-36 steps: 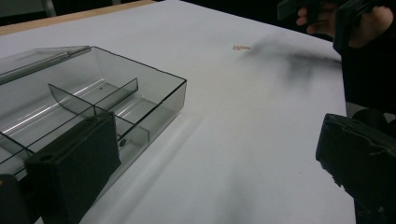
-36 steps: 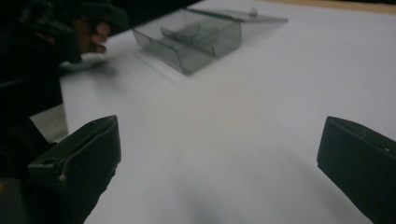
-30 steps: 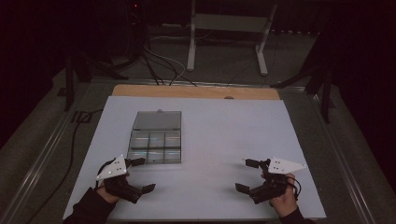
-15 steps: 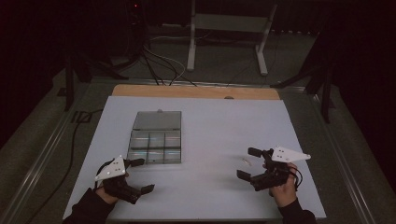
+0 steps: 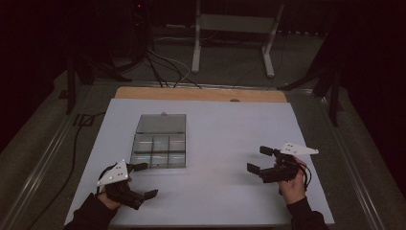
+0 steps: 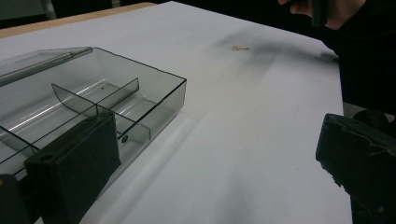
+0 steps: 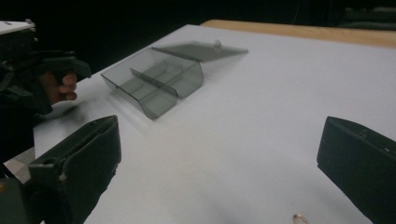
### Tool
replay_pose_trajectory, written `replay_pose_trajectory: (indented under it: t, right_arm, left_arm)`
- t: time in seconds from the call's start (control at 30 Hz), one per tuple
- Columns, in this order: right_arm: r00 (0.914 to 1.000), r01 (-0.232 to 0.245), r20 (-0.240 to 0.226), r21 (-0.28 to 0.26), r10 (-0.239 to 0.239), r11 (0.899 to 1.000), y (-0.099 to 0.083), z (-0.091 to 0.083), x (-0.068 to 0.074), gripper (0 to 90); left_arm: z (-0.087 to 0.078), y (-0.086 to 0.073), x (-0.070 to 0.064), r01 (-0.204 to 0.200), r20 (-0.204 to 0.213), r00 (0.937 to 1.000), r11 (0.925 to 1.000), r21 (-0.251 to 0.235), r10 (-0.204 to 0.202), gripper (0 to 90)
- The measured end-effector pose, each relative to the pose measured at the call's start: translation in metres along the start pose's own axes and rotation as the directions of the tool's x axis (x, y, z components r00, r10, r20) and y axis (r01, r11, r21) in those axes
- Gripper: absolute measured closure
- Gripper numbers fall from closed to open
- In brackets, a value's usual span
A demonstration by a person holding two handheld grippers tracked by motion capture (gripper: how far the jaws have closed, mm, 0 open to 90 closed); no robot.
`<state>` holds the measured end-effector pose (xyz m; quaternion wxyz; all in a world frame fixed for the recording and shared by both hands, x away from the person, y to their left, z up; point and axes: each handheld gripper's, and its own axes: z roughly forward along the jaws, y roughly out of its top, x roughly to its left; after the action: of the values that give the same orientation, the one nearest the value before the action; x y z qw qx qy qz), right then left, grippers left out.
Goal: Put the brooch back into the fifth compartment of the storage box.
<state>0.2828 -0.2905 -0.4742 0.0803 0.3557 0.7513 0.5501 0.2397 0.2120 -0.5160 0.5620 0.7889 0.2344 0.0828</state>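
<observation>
A white tabletop (image 5: 215, 124) carries a clear compartment box (image 5: 159, 141) left of centre, its lid laid open on the far side. At the near left the left gripper (image 5: 142, 179) hovers released, just beside the box; at the near right the right gripper (image 5: 258, 159) hangs released too. A small metal clip (image 7: 299, 217) lies on the tabletop between the right gripper's jaws.

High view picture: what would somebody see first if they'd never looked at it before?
First, the clear plastic box with little compartments, lid open, on the left part of the white table. Then the two black tongs near the front edge, both open: the left tongs just beside the box, the right tongs over bare table on the other side.
</observation>
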Motion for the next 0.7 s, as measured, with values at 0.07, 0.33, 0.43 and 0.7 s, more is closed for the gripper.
replay_pose_trajectory:
  t: [0.07, 0.33, 0.43, 0.7]
  right_arm:
    - [0.9991, -0.041, -0.008, 0.023, 0.041, 0.999, -0.002, 0.004, -0.011, 0.0]
    - [0.9982, -0.060, 0.004, 0.069, 0.060, 0.996, -0.005, 0.009, -0.020, 0.0]
    - [0.9983, -0.051, 0.033, 0.080, 0.049, 0.995, -0.008, 0.011, -0.023, 0.0]
    - [0.9960, -0.089, 0.016, 0.151, 0.088, 0.984, -0.013, 0.014, -0.030, 0.0]
  left_arm:
    - [0.000, 0.000, 0.000, -0.001, -0.001, 1.0000, 1.0000, 0.008, 0.001, 1.1]
    - [0.000, 0.000, 0.000, -0.001, 0.000, 1.0000, 1.0000, 0.002, 0.001, 1.1]
    - [0.000, 0.000, 0.000, -0.002, 0.000, 1.0000, 1.0000, 0.007, 0.002, 1.1]
    - [0.000, 0.000, 0.000, -0.002, 0.000, 1.0000, 1.0000, 0.003, 0.002, 1.1]
